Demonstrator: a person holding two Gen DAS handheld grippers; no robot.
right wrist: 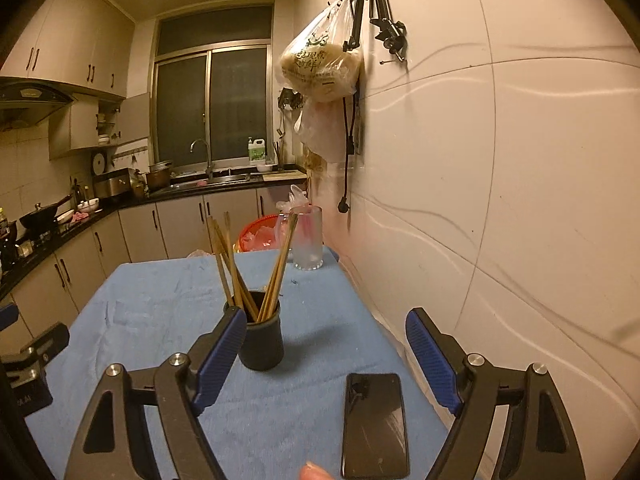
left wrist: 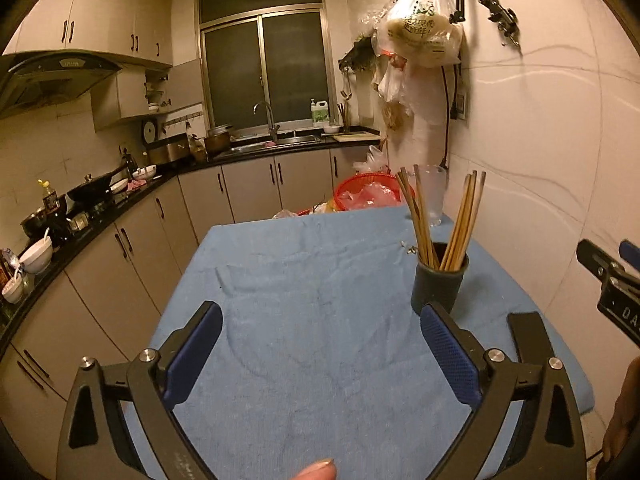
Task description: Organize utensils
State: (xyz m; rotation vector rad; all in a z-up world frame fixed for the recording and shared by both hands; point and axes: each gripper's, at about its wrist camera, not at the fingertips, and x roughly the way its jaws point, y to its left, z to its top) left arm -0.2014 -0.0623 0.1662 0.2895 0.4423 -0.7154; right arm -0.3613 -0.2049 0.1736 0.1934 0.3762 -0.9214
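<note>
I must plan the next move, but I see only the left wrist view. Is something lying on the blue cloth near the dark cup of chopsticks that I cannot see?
Observer: Yes. A black smartphone lies flat on the blue cloth, nearer to the right camera than the dark round cup of wooden chopsticks.
Operator: Is the right hand-held gripper open?
Observer: Yes. The right hand-held gripper is wide open and holds nothing.
</note>
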